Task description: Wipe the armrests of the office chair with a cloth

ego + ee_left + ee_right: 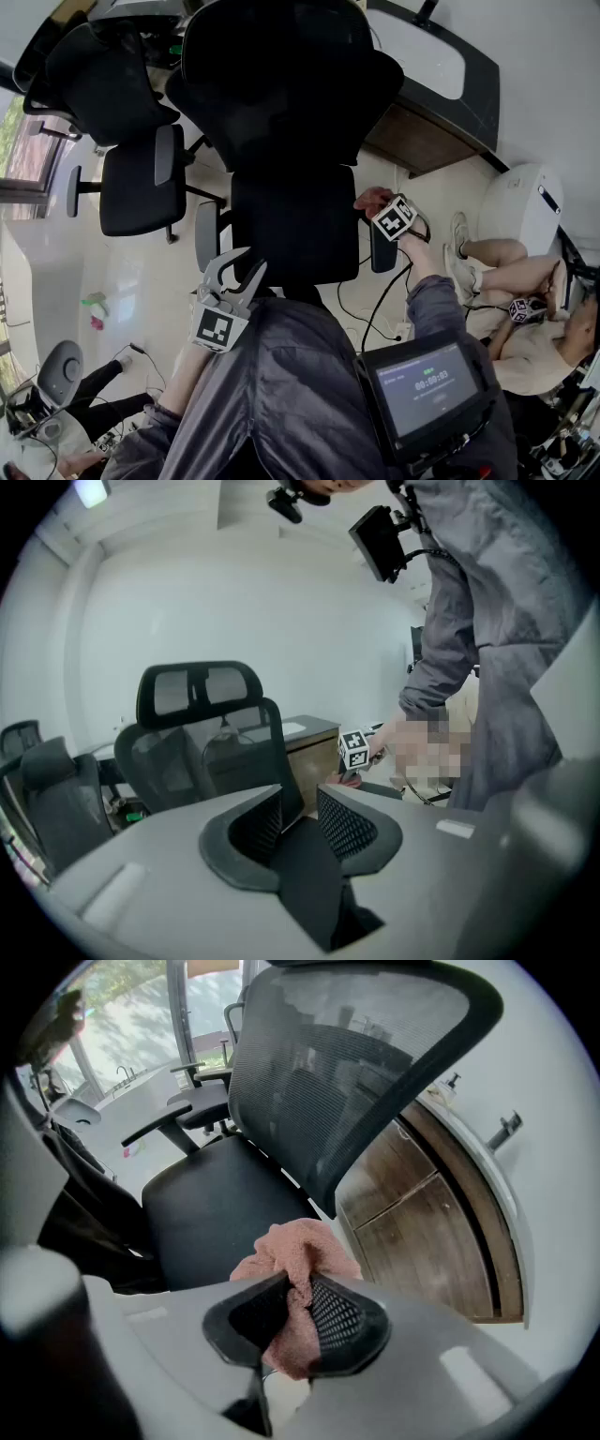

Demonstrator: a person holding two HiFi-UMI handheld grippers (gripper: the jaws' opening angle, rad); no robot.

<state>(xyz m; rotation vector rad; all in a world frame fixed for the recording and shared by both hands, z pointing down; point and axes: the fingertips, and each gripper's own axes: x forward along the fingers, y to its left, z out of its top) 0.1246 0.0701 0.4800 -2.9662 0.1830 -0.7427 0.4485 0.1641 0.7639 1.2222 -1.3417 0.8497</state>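
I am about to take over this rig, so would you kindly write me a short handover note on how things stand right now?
left gripper: open and empty, held at the front of the office chair, near the left-side armrest.
right gripper: shut on the pink cloth, pointing steeply down at the backrest end of the right-side armrest.
Done: the cloth is in the grip and at the right-side armrest. How much has been wiped cannot be told.
Left: wipe along the right-side armrest, then carry the cloth over and wipe the left-side armrest.
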